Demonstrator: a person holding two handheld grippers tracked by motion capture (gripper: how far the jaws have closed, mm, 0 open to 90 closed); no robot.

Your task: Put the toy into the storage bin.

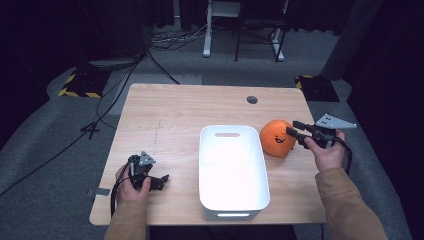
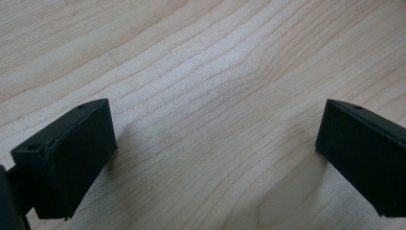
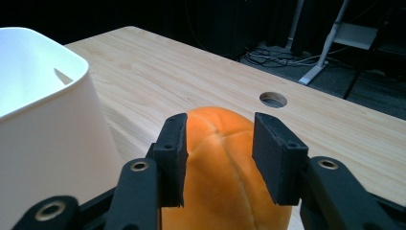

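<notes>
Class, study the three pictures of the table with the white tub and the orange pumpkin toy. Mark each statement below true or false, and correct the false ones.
1. The pumpkin toy lies inside the tub. False: it sits on the table, beside the tub.
2. The left gripper has open jaws with only tabletop between them. True.
3. The right gripper is at the pumpkin toy. True.
4. The tub holds fruit. False: it looks empty.
</notes>
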